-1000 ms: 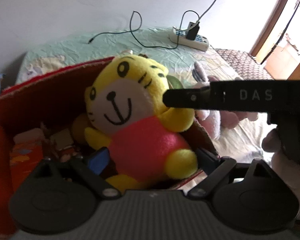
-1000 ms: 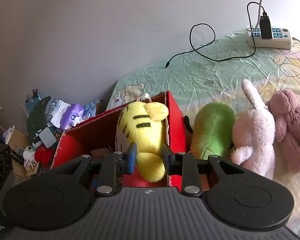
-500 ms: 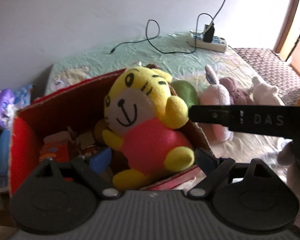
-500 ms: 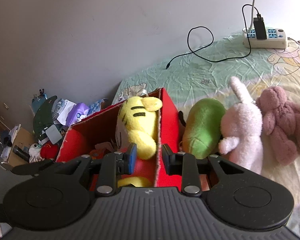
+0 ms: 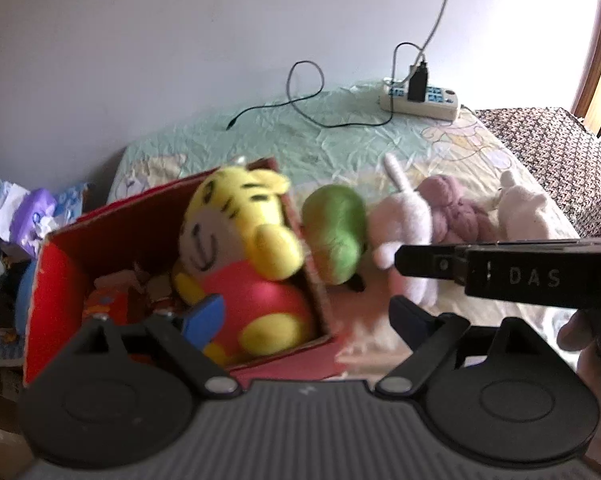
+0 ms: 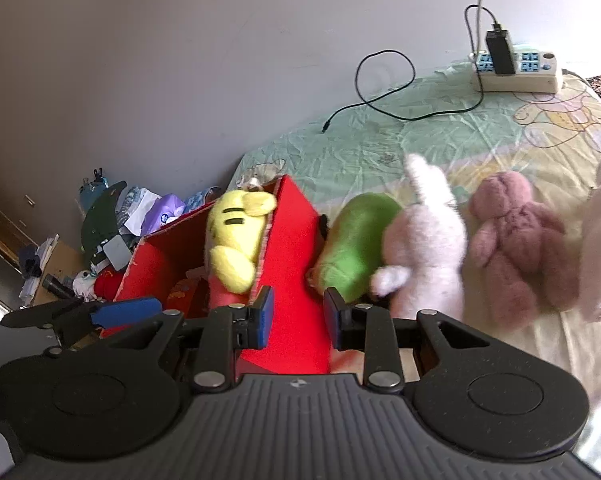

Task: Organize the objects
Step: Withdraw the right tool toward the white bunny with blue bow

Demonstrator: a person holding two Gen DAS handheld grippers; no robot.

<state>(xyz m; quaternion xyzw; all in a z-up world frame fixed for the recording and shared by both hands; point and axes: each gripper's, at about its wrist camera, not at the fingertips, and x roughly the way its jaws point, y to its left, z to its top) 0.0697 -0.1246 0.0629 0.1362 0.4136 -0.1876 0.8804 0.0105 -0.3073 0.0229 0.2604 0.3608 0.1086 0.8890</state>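
A yellow tiger plush (image 5: 236, 240) in a red shirt sits inside the red cardboard box (image 5: 56, 280), leaning on its right wall. My left gripper (image 5: 304, 320) hangs open in front of the box, holding nothing. My right gripper (image 6: 298, 316) is open by a narrow gap with nothing in it, in front of the box's outer wall (image 6: 296, 240). On the bed beside the box lie a green plush (image 6: 352, 240), a pale pink rabbit (image 6: 424, 240), a mauve bear (image 6: 516, 248) and a whitish plush (image 6: 600, 240).
A white power strip (image 5: 420, 98) with a black cable lies at the far side of the bed by the wall. Clutter (image 6: 112, 232) is piled on the floor left of the box. A dark patterned blanket (image 5: 560, 152) covers the bed's right end.
Both grippers have drawn back from the box and swung right. The tiger plush stays in the box. The right gripper's finger has left the tiger's ear and now hangs over the pink rabbit.
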